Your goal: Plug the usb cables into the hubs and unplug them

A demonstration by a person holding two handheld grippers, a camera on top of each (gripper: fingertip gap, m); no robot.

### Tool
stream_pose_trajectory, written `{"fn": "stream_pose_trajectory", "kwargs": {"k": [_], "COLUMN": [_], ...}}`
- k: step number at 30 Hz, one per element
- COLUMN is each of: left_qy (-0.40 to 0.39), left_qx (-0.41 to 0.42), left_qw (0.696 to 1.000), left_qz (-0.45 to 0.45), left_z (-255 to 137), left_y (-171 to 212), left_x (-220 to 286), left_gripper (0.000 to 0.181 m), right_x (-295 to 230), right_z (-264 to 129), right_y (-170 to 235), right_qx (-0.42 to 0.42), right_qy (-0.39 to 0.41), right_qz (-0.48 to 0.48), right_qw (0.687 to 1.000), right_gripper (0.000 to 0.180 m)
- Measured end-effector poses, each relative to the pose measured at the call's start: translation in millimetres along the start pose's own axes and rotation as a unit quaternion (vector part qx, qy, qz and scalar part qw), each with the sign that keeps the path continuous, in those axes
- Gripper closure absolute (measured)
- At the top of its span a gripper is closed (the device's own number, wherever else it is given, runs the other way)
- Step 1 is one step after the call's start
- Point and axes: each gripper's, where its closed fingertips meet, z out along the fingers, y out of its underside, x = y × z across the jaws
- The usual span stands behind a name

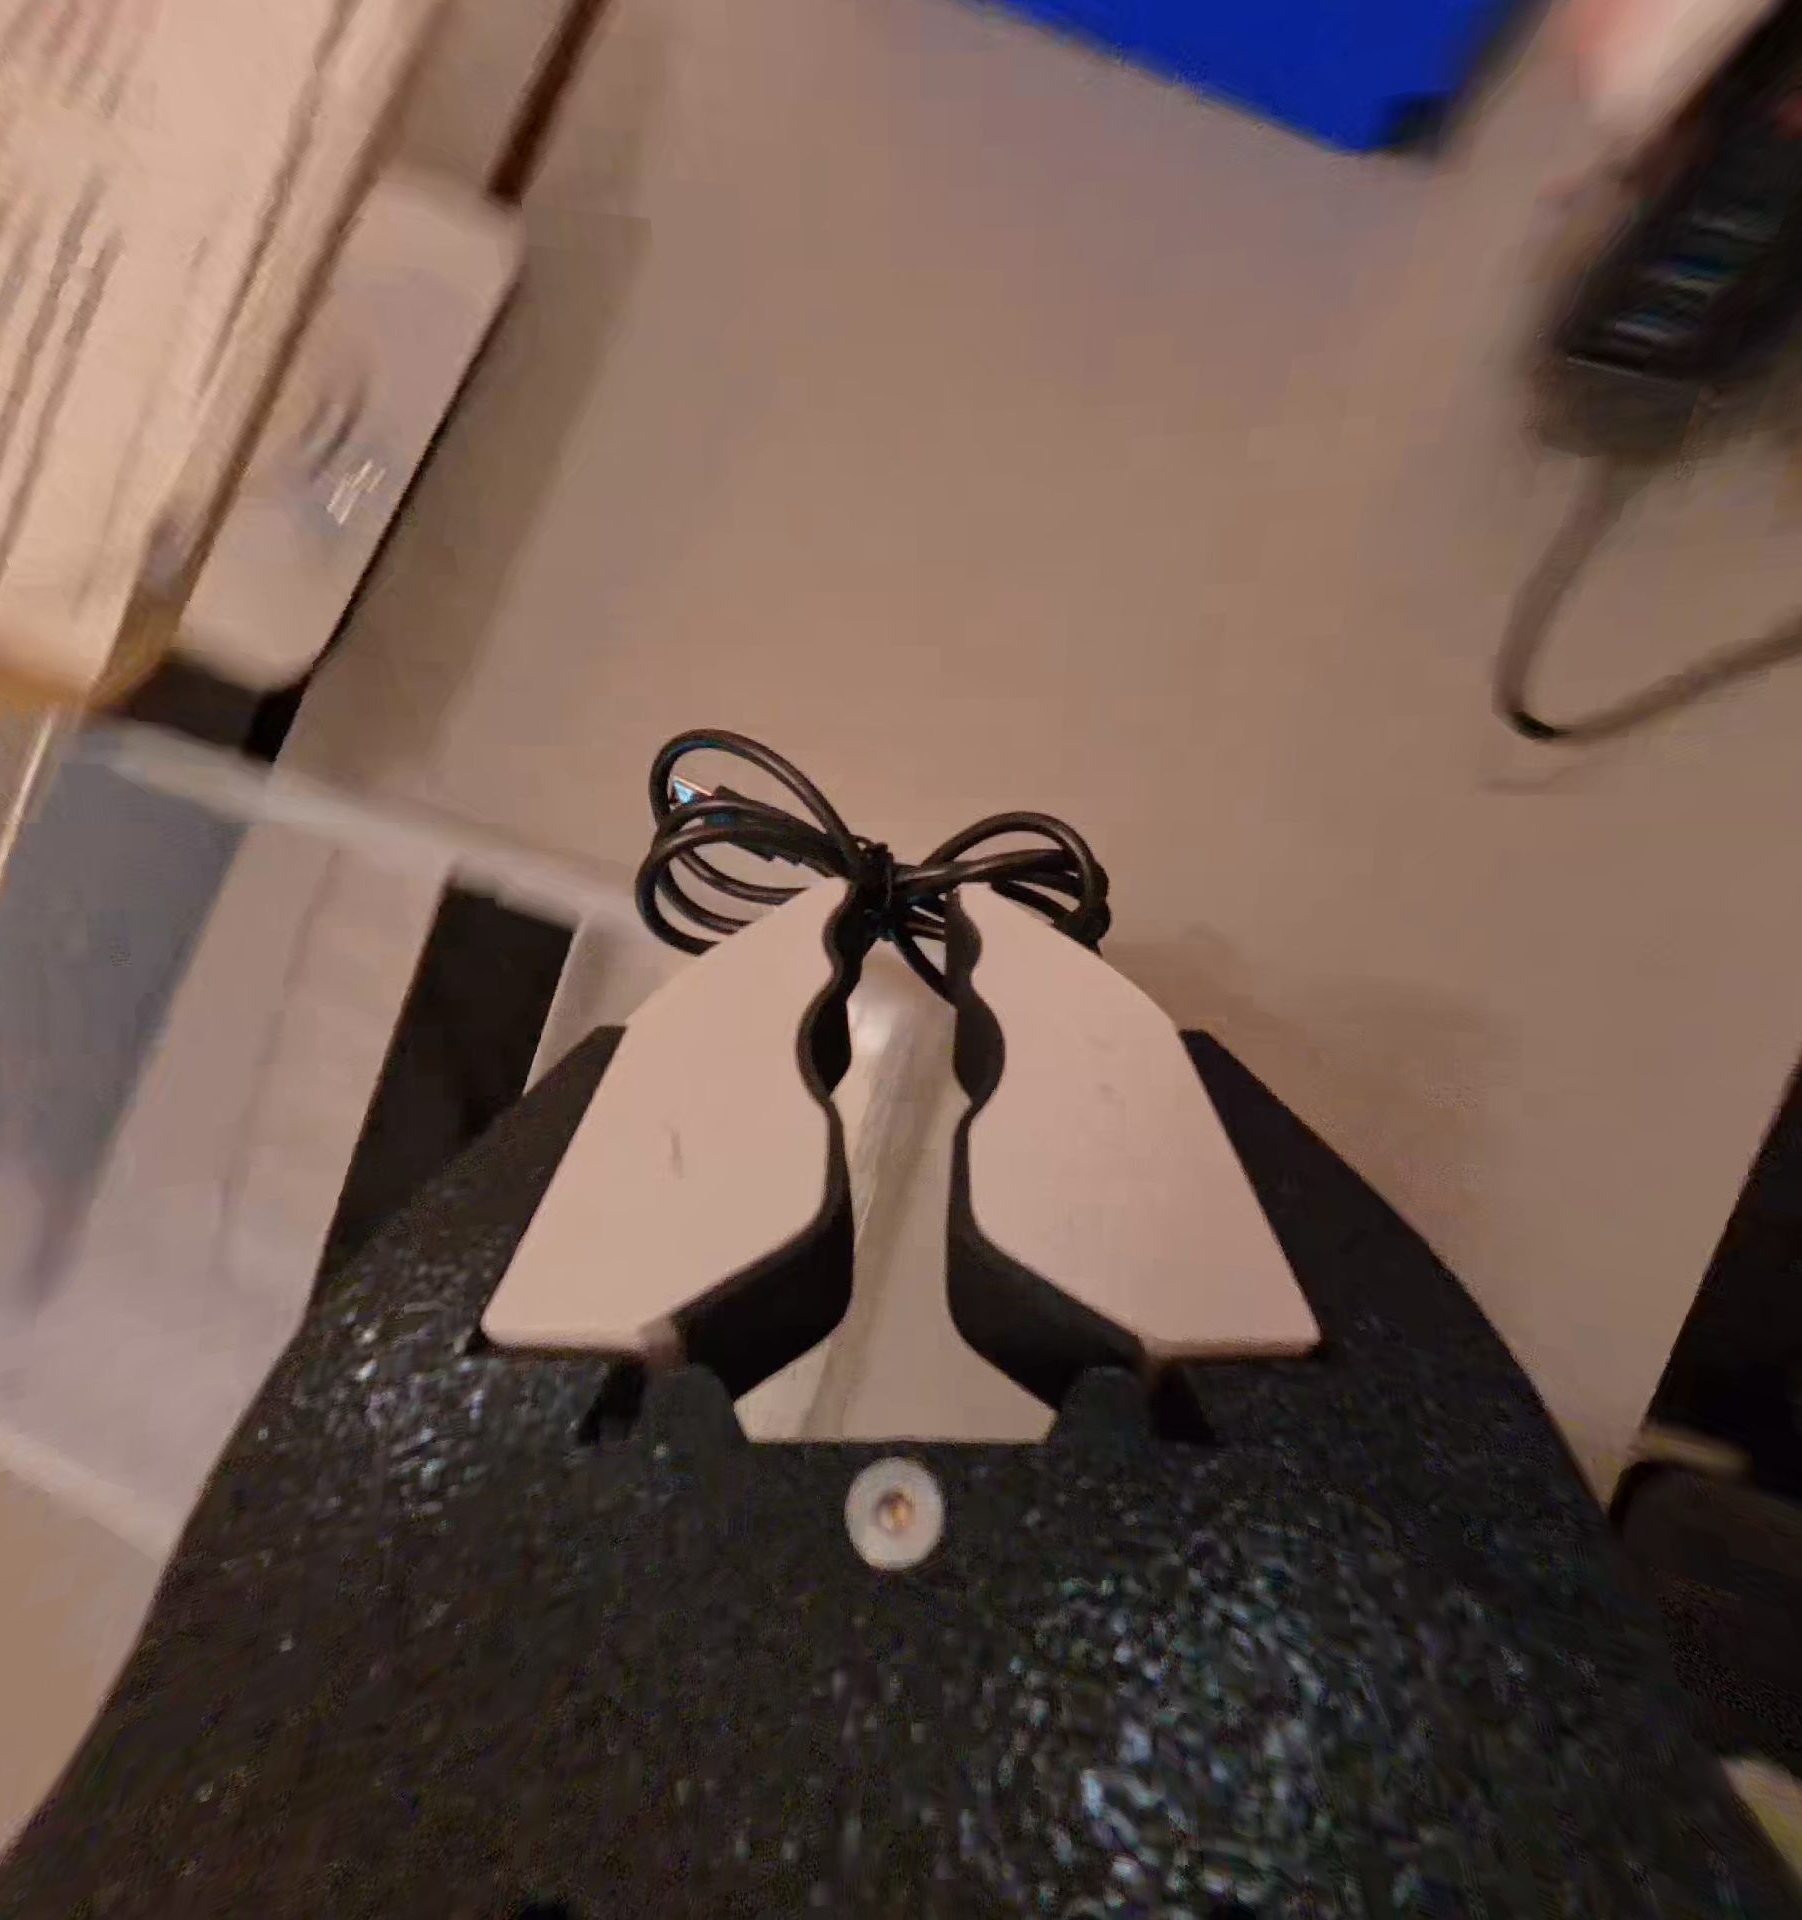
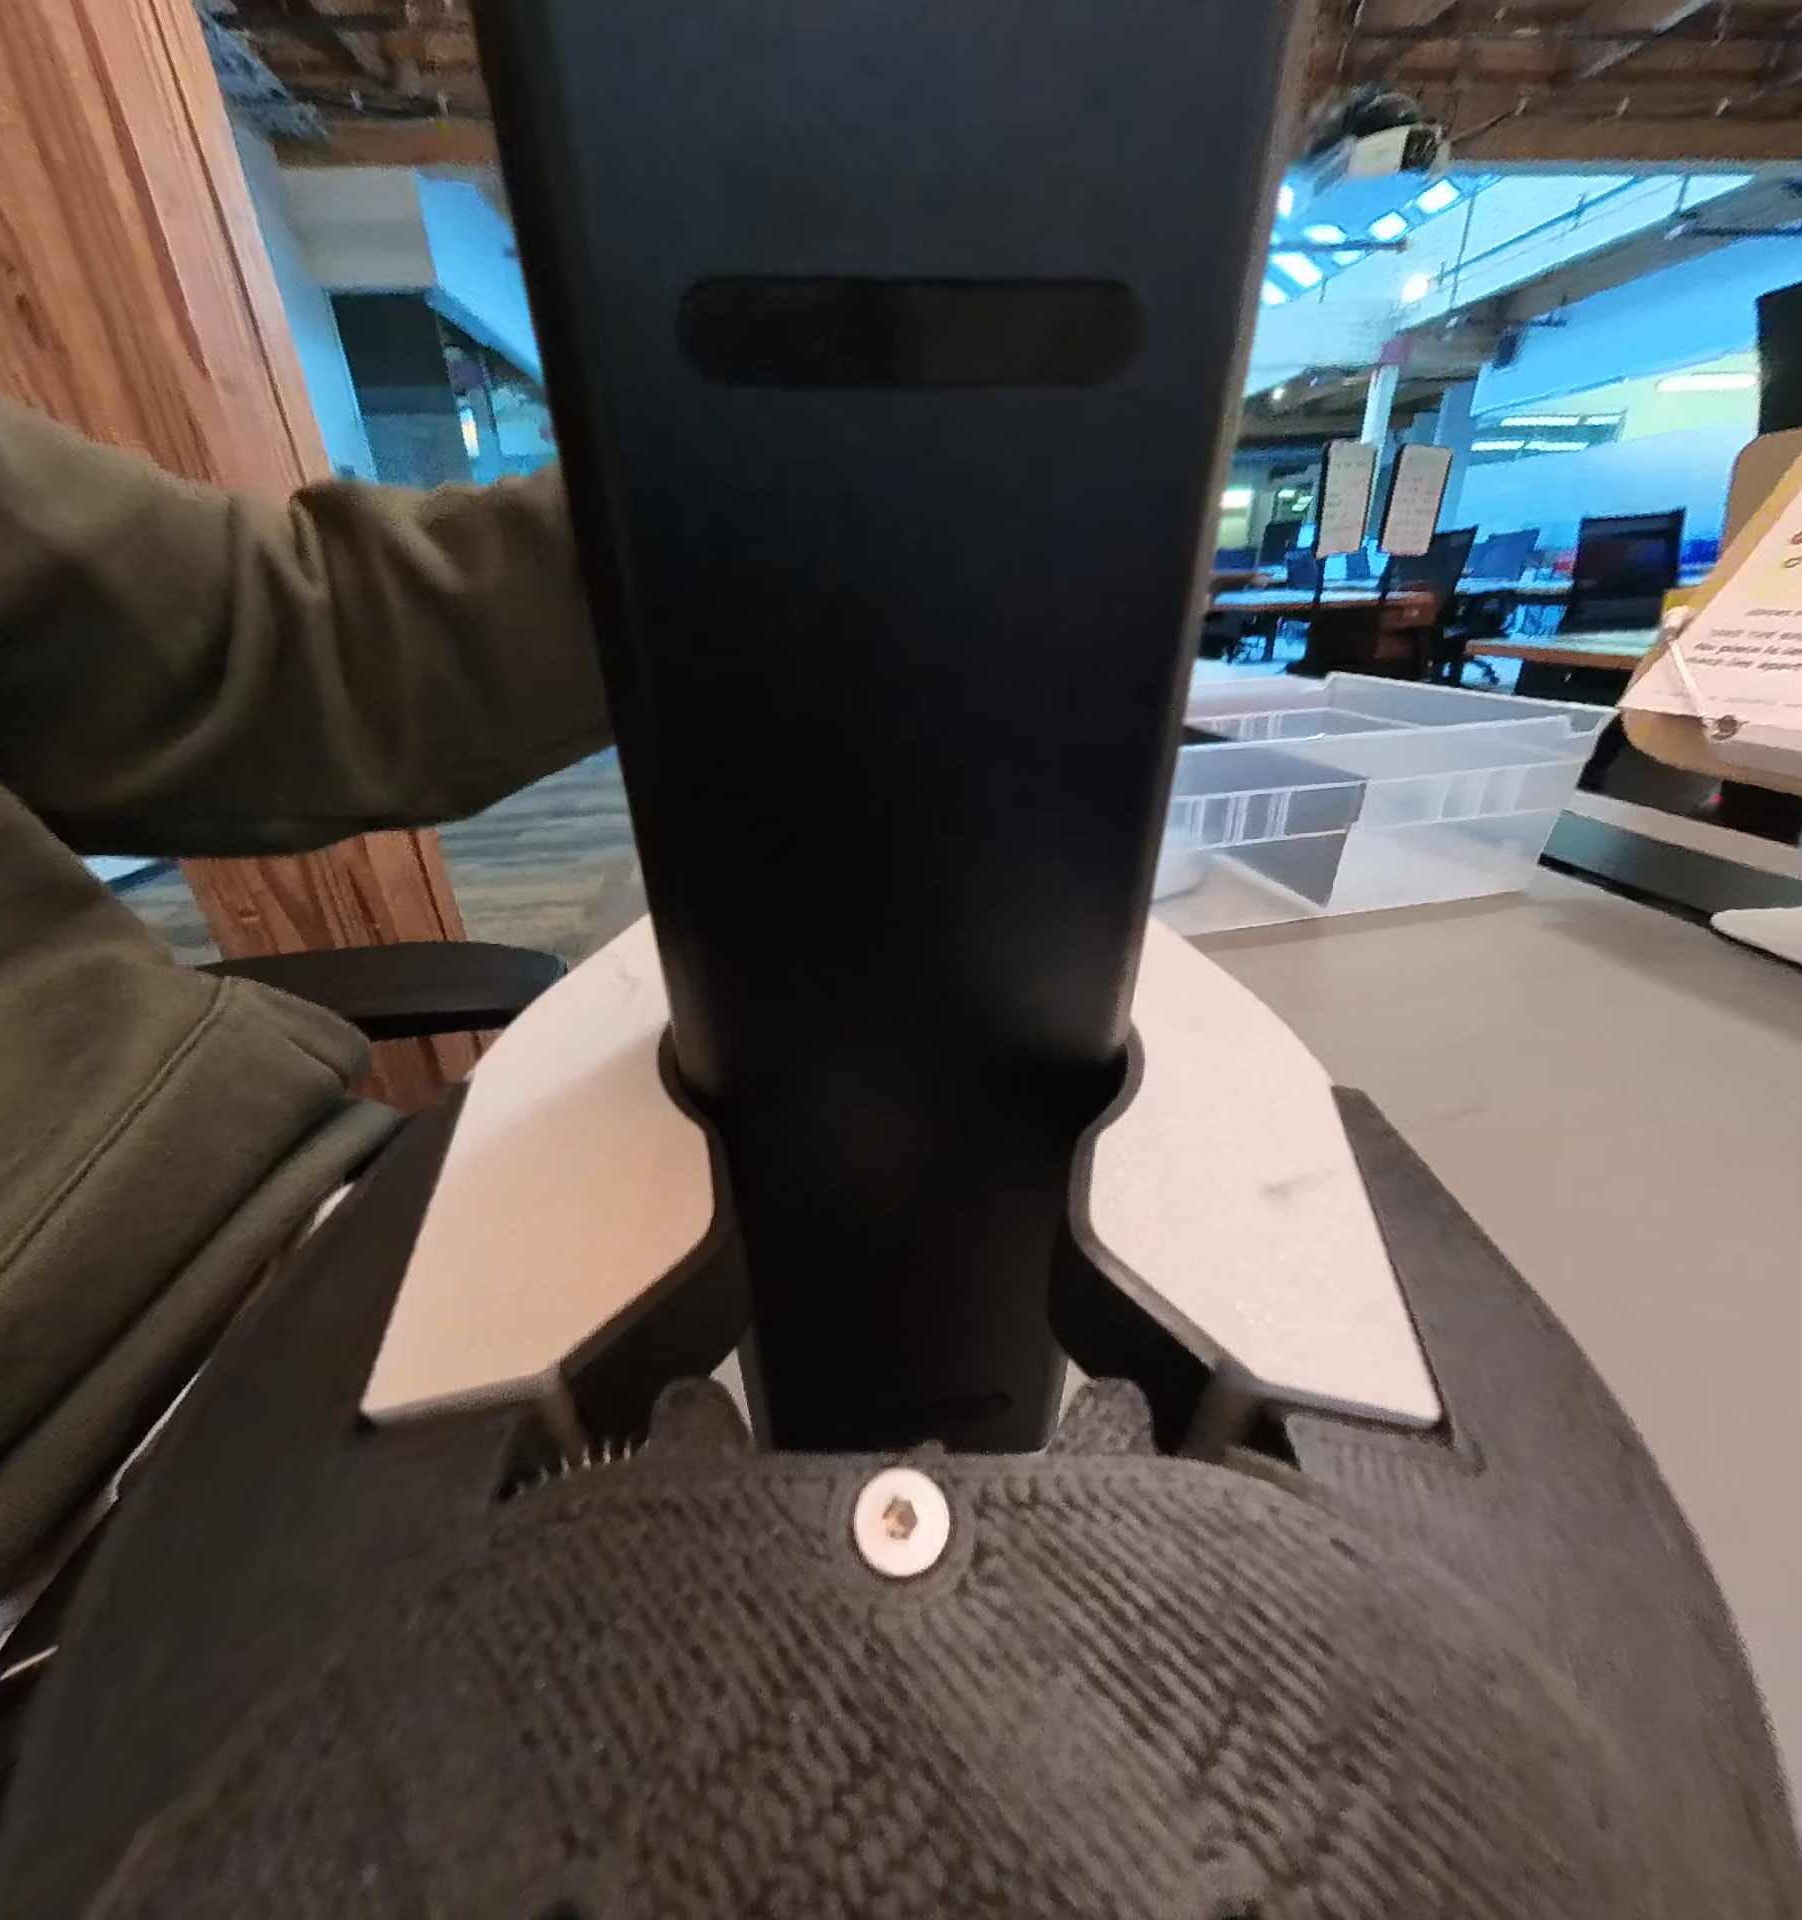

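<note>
My left gripper (image 1: 897, 935) is shut on a coiled black USB cable (image 1: 751, 831), pinched at the tie in its middle, with loops spreading to both sides above the pale table (image 1: 1032, 468). A blurred black hub (image 1: 1707, 260) with blue ports shows at the upper right of the left wrist view, its cable (image 1: 1562, 665) trailing below. My right gripper (image 2: 902, 1049) is shut on a long black hub (image 2: 907, 623), held upright between the white fingers (image 2: 564, 1195); its back face with an oval recess fills the middle of the right wrist view.
A white box (image 1: 388, 416) and a cardboard box (image 1: 66, 312) stand at the left. A blue object (image 1: 1271, 62) lies at the far edge. Clear plastic bins (image 2: 1396, 790) and a printed card (image 2: 1770, 623) stand on the table at right. A person's olive sleeve (image 2: 201, 675) is at left. Across from one pair of fingers to the other is roughly 25 cm. From the right gripper's tips to the blue object (image 1: 1271, 62) is close to 20 cm.
</note>
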Motion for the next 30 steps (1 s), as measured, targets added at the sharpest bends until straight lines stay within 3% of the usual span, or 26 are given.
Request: {"fn": "stream_pose_trajectory", "kwargs": {"k": [1, 5, 9, 14, 17, 21, 24, 30], "left_qy": [0.025, 0.078, 0.130, 0.140, 0.136, 0.003, 0.026, 0.016], "left_qx": [0.013, -0.004, -0.023, -0.040, -0.022, -0.062, -0.026, -0.058], "left_qw": [0.997, 0.955, 0.925, 0.945, 0.964, 0.998, 0.995, 0.989], "left_qz": [0.066, 0.287, 0.357, 0.292, 0.227, 0.005, -0.089, 0.134], "left_z": [7, 50, 83, 94, 81, 66, 62, 75], "left_y": [-5, 14, 45, 59, 52, 48, 46, 85], "left_x": [24, 105, 158, 171, 164, 115, 121, 137], "left_gripper": [0.167, 0.167, 0.167, 0.166, 0.154, 0.150, 0.151, 0.144], "right_x": [1, 5, 5, 3, 1, 1, 0, -1], "right_z": [-2, -9, -10, -8, -6, -5, -5, -4], "right_y": [-2, -9, -10, -7, -6, -5, -4, -3], "right_qx": [0.010, 0.036, 0.040, 0.029, 0.022, 0.018, 0.018, 0.012], "right_qy": [0.002, 0.014, 0.012, 0.005, 0.002, -0.001, -0.001, -0.003], "right_qz": [0.001, 0.012, 0.017, 0.012, 0.009, 0.010, 0.008, 0.003], "right_qw": [1.000, 0.999, 0.999, 1.000, 1.000, 1.000, 1.000, 1.000], "right_gripper": [0.107, 0.106, 0.106, 0.106, 0.107, 0.107, 0.107, 0.107]}}
